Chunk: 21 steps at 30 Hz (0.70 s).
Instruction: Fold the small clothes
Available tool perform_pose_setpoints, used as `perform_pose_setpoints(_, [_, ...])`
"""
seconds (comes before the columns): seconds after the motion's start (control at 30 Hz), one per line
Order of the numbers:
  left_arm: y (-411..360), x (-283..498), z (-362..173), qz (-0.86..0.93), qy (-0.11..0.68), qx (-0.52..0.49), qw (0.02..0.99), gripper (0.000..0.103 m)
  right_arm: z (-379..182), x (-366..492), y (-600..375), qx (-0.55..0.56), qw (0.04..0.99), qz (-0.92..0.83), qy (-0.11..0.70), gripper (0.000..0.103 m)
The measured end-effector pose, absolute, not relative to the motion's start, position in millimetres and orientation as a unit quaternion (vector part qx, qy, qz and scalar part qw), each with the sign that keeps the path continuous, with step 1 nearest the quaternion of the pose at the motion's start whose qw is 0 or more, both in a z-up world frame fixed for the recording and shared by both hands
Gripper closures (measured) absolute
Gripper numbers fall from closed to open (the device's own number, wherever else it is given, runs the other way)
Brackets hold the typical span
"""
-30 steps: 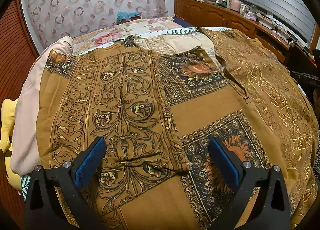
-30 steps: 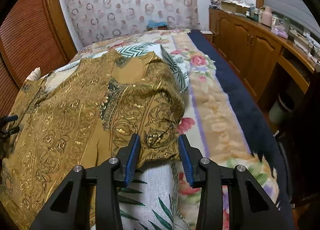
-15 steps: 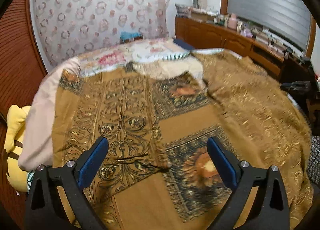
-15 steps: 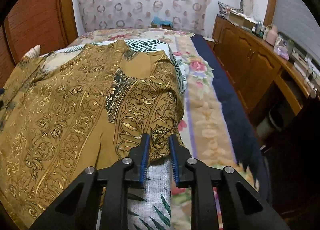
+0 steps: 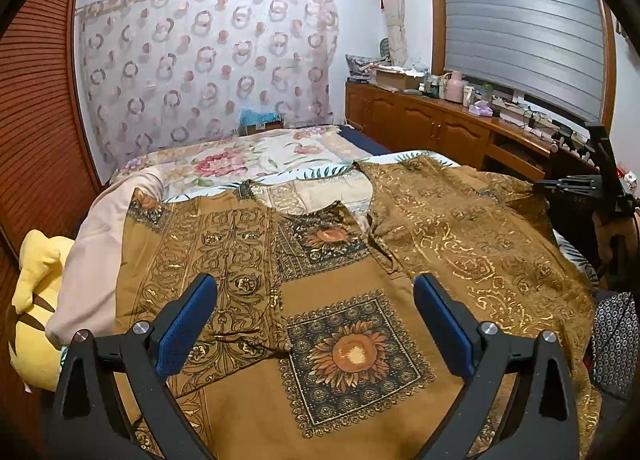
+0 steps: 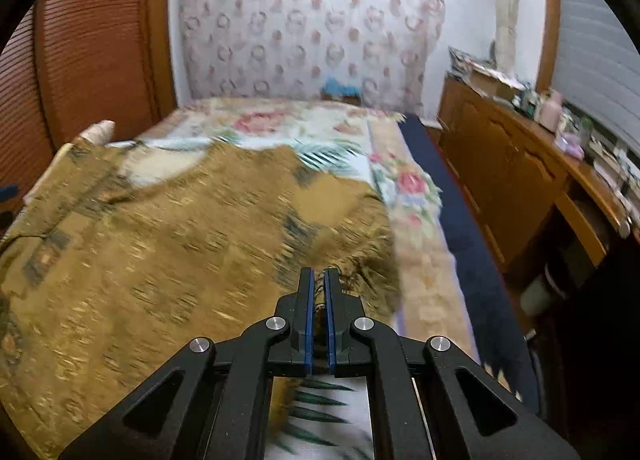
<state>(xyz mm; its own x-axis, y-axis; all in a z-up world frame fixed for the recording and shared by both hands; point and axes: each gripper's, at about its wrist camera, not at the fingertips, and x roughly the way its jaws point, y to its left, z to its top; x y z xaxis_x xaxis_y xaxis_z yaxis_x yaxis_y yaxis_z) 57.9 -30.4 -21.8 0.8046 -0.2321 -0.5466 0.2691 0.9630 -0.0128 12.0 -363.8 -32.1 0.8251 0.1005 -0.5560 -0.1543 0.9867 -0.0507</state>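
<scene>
Right gripper point(image 6: 316, 292) pinches shirt point(image 6: 180, 244) hem, cloth spreading leftward; left gripper point(image 5: 316, 324) gapes empty above it.

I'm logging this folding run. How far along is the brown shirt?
Early stage. Done: the left sleeve already lies folded across the brown patterned shirt spread on the bed. In hand: the right gripper, whose jaws have just been closing, is shut on the right sleeve's edge. The left gripper hovers open, holding nothing. Left: fold that sleeve in, then fold the body.
</scene>
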Motion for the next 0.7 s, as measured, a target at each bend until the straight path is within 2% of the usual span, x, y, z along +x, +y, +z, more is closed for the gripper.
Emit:
perform_pose_setpoints(0.13, [-31,49,-17,-0.15,0.272,0.013,0.95,0.003,-32,2,-337,-0.049,0.953,0.103,0.28,0.098])
perform_pose_setpoints(0.33, [-39,41,-17,-0.154,0.269,0.014,0.951,0.003,-61,-11,-308,-0.056,0.941,0.142,0.303,0.098])
perform_pose_setpoints(0.57, [-47,34,-18,-0.158,0.267,0.02,0.951,0.003,-86,-13,-317,-0.05,0.934,0.14,0.326,0.098])
perform_pose_setpoints(0.7, [-49,33,-18,-0.158,0.265,0.02,0.951,0.003,-77,-19,-316,-0.055,0.938,0.133,0.316,0.097])
